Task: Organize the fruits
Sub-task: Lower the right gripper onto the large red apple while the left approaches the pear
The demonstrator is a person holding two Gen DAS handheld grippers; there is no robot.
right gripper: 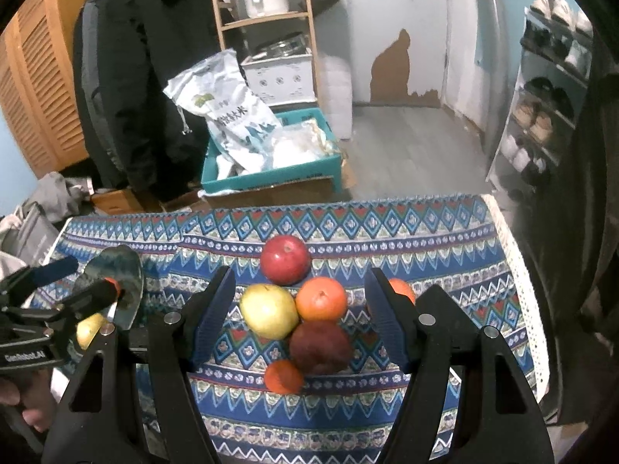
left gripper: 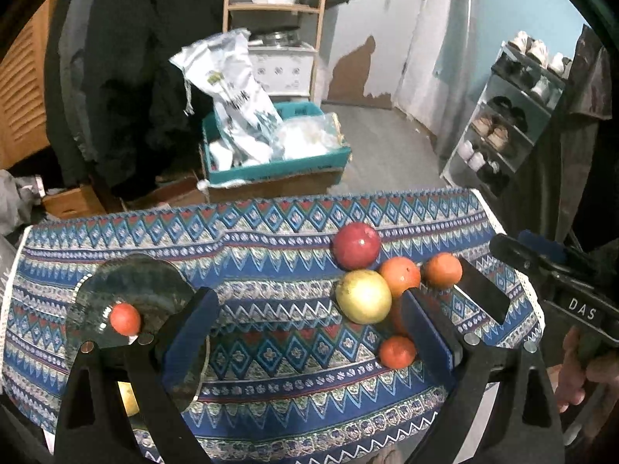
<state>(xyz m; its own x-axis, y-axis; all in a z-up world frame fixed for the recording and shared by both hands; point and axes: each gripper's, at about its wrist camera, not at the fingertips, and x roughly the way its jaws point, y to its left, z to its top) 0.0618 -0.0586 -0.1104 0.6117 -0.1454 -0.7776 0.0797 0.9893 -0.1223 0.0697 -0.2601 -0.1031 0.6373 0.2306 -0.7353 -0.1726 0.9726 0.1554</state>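
Note:
On a patterned blue cloth lies a cluster of fruit: a red apple (right gripper: 285,259), a yellow pear (right gripper: 269,311), an orange (right gripper: 322,298), a dark red apple (right gripper: 320,347), a small tangerine (right gripper: 283,376), and another tangerine (right gripper: 402,290) behind the right finger. My right gripper (right gripper: 300,321) is open around the cluster. A glass plate (left gripper: 127,290) at left holds a small tangerine (left gripper: 125,319); a yellow fruit (left gripper: 129,398) shows behind the left finger. My left gripper (left gripper: 309,332) is open and empty above the cloth, between plate and cluster.
The cloth-covered table (left gripper: 271,224) ends just past the fruit. Beyond it stand a teal box (left gripper: 271,166) with bags, a wooden shelf (left gripper: 274,7), a shoe rack (left gripper: 503,123) at right, and a dark jacket (right gripper: 147,58) at left.

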